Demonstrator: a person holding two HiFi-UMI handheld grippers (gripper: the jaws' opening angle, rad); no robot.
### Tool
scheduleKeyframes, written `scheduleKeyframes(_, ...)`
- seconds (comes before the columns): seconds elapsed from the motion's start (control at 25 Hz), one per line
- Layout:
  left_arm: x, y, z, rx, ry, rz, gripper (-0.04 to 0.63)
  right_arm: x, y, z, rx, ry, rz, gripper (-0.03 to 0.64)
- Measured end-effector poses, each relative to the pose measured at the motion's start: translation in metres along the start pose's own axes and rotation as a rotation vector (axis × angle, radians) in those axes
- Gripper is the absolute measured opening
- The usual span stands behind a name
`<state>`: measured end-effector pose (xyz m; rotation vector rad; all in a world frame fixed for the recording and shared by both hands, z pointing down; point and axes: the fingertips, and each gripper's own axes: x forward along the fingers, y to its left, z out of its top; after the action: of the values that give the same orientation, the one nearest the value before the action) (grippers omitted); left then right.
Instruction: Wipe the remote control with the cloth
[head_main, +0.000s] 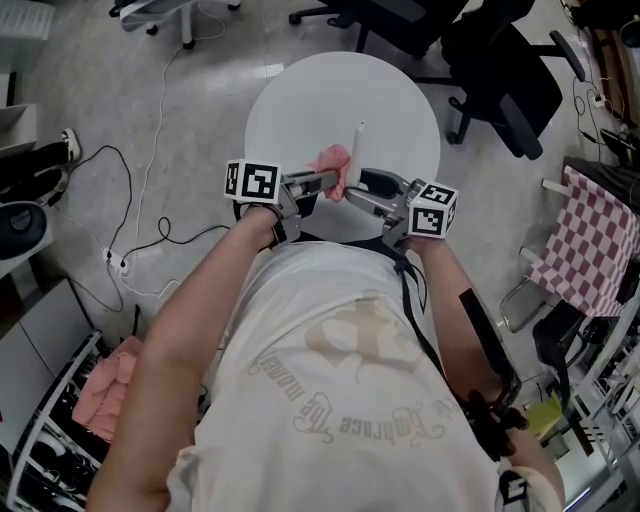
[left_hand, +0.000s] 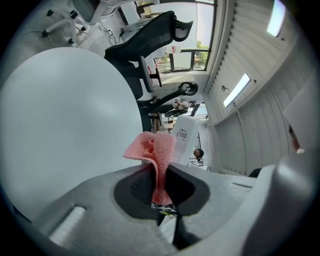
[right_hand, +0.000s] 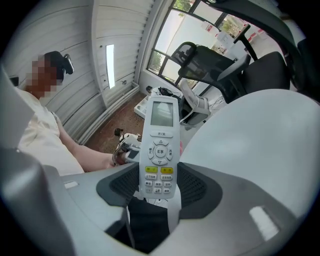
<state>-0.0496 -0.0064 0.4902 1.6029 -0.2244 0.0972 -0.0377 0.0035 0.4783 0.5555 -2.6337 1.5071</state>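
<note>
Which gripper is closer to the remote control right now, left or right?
Right. The right gripper is shut on the remote control; the left gripper holds the cloth close beside it.

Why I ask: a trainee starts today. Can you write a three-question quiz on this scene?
1. True or false: the left gripper has its jaws shut on a pink cloth.
2. What does the right gripper hold? A) white remote control B) pen C) cup
3. Fill in: the cloth is held over a round white ____.

Key: 1 true; 2 A; 3 table.
</note>
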Motion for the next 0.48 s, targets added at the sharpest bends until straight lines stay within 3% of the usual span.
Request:
scheduleKeyframes(0.32,0.01,0.017,-0.029,-0.043,0.065,0.049,0.028,-0.007,-0.037,0.006,0.069,-0.044,-0.08,0.244)
scheduleKeyframes(0.48,0.008,0.024,-0.035,-0.051,0.056,0.083,0.028,-0.006,-0.068,-0.005,0.062,0.036,-0.19,0.244)
